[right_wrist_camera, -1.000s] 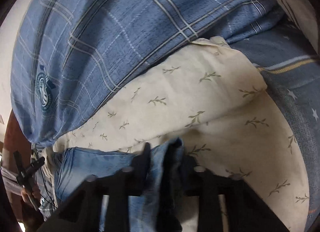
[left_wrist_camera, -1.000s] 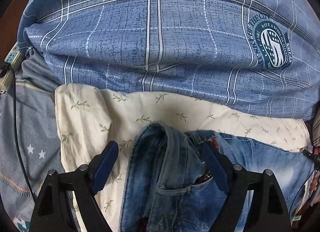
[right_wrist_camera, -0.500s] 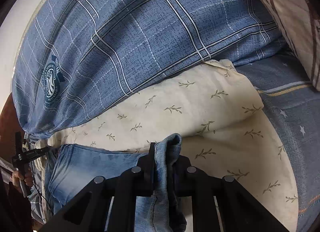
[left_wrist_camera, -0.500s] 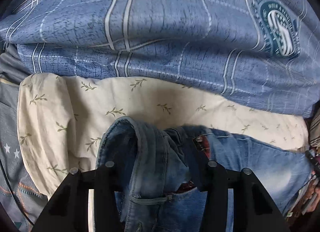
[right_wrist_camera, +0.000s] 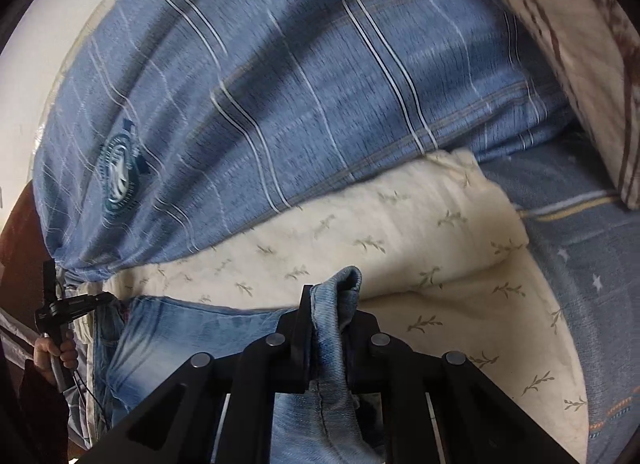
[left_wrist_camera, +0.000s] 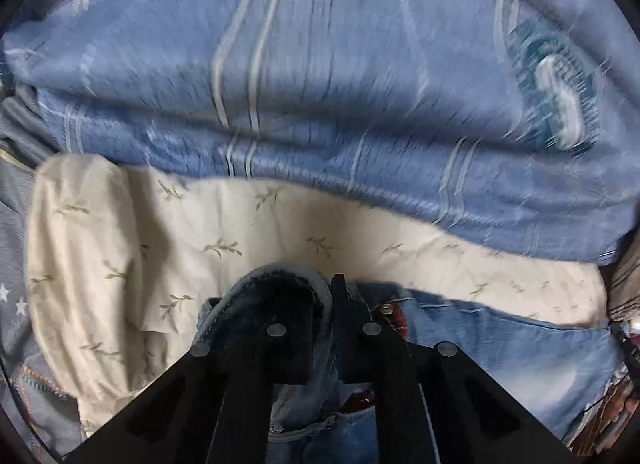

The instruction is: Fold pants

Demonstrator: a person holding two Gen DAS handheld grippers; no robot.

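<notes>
Light blue jeans [left_wrist_camera: 500, 348] lie across a cream leaf-print cloth [left_wrist_camera: 240, 223] on a bed. My left gripper [left_wrist_camera: 330, 292] is shut on a bunched fold of the waistband, near the fly button [left_wrist_camera: 386, 307]. In the right wrist view the jeans [right_wrist_camera: 192, 336] stretch off to the left. My right gripper [right_wrist_camera: 328, 304] pinches a folded denim edge that sticks up between its pads, and its jaws are still closing. At that view's far left a hand [right_wrist_camera: 52, 352] holds the left gripper [right_wrist_camera: 68, 308] at the other end of the jeans.
A bulky blue plaid quilt [left_wrist_camera: 320, 83] with a round teal badge [right_wrist_camera: 120, 171] lies just beyond the cream cloth [right_wrist_camera: 400, 215]. A striped brown-and-white pillow [right_wrist_camera: 580, 43] lies at top right. A blue star-print sheet [right_wrist_camera: 600, 264] covers the bed at the right.
My left jaws went from wide open around the waistband to shut on it. My right gripper rose, lifting the pinched denim edge and narrowing on it.
</notes>
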